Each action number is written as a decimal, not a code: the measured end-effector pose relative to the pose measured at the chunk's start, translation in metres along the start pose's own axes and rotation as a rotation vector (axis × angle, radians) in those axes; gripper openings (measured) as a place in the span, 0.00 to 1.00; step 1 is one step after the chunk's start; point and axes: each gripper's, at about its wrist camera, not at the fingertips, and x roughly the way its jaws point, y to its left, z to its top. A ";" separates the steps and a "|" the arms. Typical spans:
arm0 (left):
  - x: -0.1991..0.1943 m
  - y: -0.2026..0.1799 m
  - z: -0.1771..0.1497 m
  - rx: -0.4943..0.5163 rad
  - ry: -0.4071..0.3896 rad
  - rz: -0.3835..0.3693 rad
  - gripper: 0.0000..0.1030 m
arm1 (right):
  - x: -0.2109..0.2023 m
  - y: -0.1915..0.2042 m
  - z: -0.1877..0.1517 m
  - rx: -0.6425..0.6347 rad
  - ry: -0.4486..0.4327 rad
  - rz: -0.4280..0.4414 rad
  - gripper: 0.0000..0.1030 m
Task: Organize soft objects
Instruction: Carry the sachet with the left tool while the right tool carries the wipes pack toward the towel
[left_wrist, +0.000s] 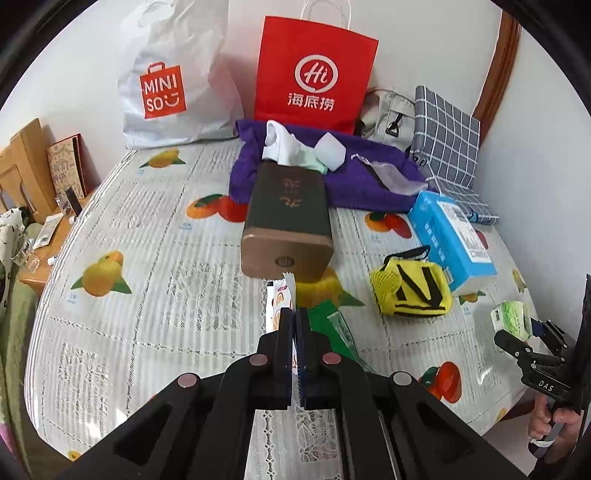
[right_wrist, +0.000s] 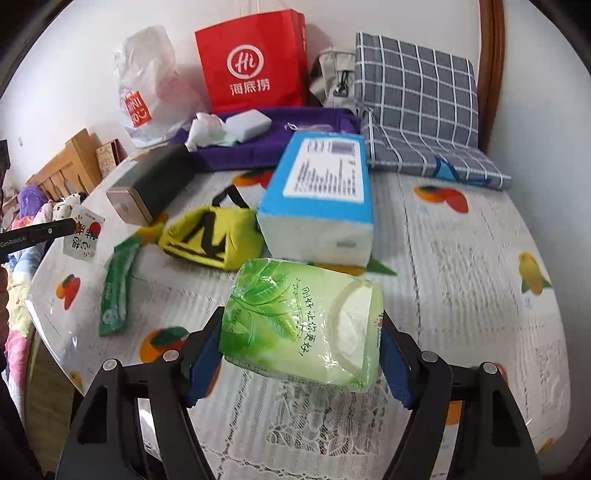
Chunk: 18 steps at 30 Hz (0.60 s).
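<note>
My left gripper is shut on a small white snack sachet with an orange print, held above the table; it also shows in the right wrist view. My right gripper is shut on a green tissue pack, lifted over the table's near edge; it also shows in the left wrist view. On the table lie a yellow pouch, a blue tissue pack, a green sachet, a purple towel with white cloths and a white sponge.
A dark box with a bronze end lies mid-table. A red paper bag, a white Miniso bag and a grey checked cushion stand at the back wall. A wooden side table is at left.
</note>
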 end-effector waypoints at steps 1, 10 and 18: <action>-0.002 0.000 0.000 -0.003 -0.004 -0.001 0.03 | -0.001 0.001 0.003 -0.003 -0.003 0.004 0.73; -0.014 0.006 0.018 -0.031 -0.037 -0.012 0.03 | -0.020 0.003 0.028 -0.004 -0.053 0.043 0.73; -0.019 -0.002 0.039 -0.009 -0.070 -0.020 0.03 | -0.033 0.002 0.061 0.001 -0.103 0.039 0.73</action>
